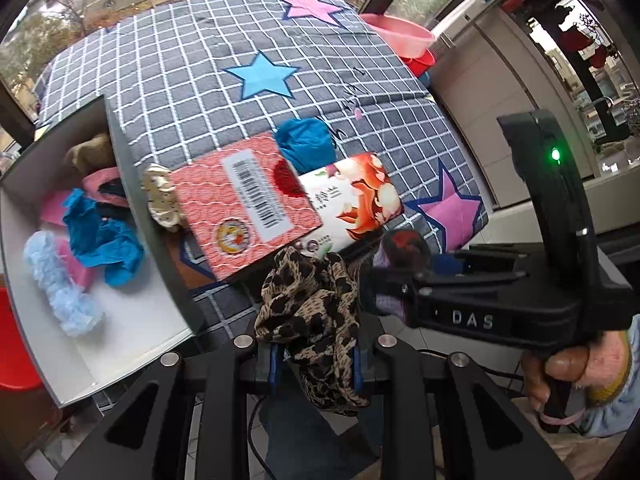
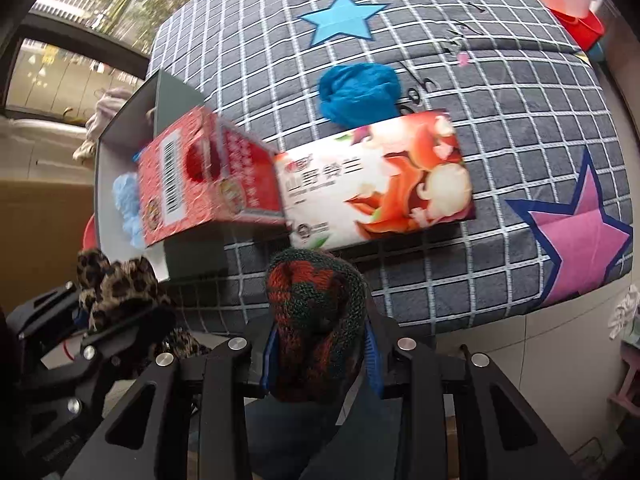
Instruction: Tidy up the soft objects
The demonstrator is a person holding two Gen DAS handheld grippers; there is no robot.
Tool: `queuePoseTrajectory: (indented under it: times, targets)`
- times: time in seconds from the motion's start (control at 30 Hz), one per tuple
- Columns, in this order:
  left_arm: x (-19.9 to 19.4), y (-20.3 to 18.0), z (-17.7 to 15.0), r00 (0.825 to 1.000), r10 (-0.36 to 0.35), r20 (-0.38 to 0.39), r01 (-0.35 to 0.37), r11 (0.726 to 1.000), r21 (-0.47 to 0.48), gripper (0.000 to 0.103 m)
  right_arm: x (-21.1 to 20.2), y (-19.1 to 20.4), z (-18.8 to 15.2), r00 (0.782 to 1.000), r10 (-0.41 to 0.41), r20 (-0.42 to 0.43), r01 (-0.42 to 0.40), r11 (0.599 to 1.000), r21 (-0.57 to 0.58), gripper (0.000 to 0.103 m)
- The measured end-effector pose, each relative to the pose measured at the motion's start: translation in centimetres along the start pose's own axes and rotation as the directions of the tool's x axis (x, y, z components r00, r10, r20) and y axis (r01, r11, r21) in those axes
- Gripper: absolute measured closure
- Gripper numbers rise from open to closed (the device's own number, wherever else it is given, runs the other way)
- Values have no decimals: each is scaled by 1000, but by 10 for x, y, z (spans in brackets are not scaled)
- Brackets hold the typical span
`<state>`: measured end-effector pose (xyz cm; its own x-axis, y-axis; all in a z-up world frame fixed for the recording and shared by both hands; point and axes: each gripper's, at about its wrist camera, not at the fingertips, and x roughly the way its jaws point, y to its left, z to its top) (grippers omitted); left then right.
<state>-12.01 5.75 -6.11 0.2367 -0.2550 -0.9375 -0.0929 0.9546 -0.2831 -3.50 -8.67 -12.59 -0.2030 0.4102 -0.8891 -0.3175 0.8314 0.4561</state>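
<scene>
Leopard scarf point(image 1: 308, 304): thin, tan with dark spots, bunched and drooping; your left tool point(image 1: 316, 368) is clamped on it, just off the near edge of the surface point(image 1: 180, 80).
Knitted piece point(image 2: 316, 320): thick yarn in red and dark green stripes, rolled into a lump; your right tool point(image 2: 318, 364) is clamped on it, near the same edge.
Left tool pose: pointing steeply down, level with the right one and close beside it.
Right tool pose: also steeply down; your hand point(image 1: 560, 368) grips its handle.
Grey box point(image 1: 120, 340): open at the surface's left, holding blue, pink and pale-blue cloths.
Blue cloth point(image 2: 358, 92): crumpled on the surface, behind the tissue pack point(image 2: 376, 184).
Red carton point(image 2: 204, 176): beside the pack, overlapping the grey box.
</scene>
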Motion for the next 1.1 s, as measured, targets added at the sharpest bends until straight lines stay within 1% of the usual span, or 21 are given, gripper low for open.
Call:
queuePoseTrajectory:
  times: [0.27,0.5,0.87,1.1]
  targets:
    - [-16,21,-9,999,14,39,-12,998,-55,75,3,33,-6,1000,7,-12,-8,996,-85,67]
    - [-29,41,-17,997,33,71,-25,994,-106,75,3,58,-4,1000,6,-10,-7,989,-145,67]
    - [-44,70,-29,993,59,101,-40,983,-178,75,11,94,2,1000,3,-23,-9,973,-230,67]
    - [-51,90,-37,991,76,112,-49,973,-227,75,17,113,4,999,0,-32,-9,965,-264,67]
